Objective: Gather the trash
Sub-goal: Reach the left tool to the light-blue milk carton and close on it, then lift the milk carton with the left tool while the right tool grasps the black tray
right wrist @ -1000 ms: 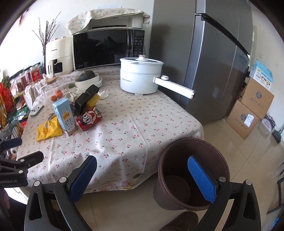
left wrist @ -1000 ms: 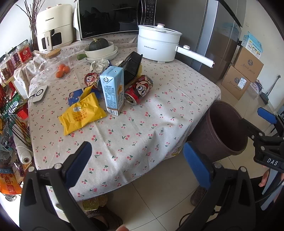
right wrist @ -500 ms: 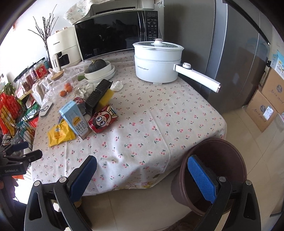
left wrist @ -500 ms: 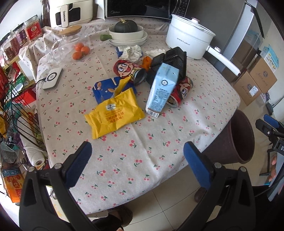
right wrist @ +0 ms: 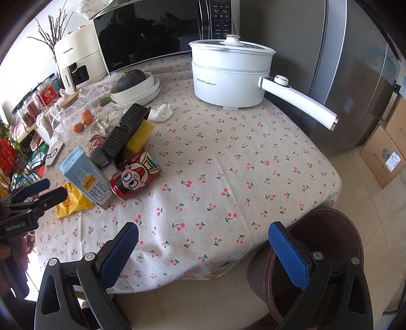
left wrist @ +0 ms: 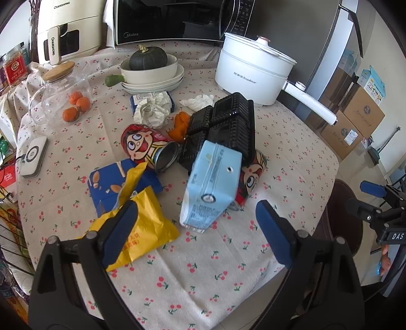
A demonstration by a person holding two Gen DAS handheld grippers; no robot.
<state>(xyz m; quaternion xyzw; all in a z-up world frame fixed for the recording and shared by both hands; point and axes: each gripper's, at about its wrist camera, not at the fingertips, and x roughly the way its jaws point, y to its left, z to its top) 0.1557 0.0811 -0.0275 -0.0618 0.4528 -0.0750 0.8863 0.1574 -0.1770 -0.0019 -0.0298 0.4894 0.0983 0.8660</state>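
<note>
Trash lies on the cherry-print table (left wrist: 203,274): an upright light blue milk carton (left wrist: 210,185), a yellow wrapper (left wrist: 142,228), a blue snack box (left wrist: 111,185), two red cartoon cans (left wrist: 147,147), a black plastic tray (left wrist: 223,129) and crumpled paper (left wrist: 152,109). My left gripper (left wrist: 196,233) is open, just short of the carton, its left finger over the wrapper. My right gripper (right wrist: 203,251) is open over the table's near edge, its right finger above the brown trash bin (right wrist: 330,253). The carton (right wrist: 86,177) and a can (right wrist: 135,175) also show in the right wrist view.
A white electric pot (left wrist: 251,73) with a long handle, bowls holding a squash (left wrist: 149,68), a glass jar of oranges (left wrist: 61,99), a microwave (left wrist: 172,20) and an air fryer (left wrist: 66,28) stand at the back. Cardboard boxes (left wrist: 355,121) sit on the floor by the fridge.
My left gripper has moved forward and down toward the milk carton and wrapper. My right gripper has moved forward over the table's edge, beside the bin.
</note>
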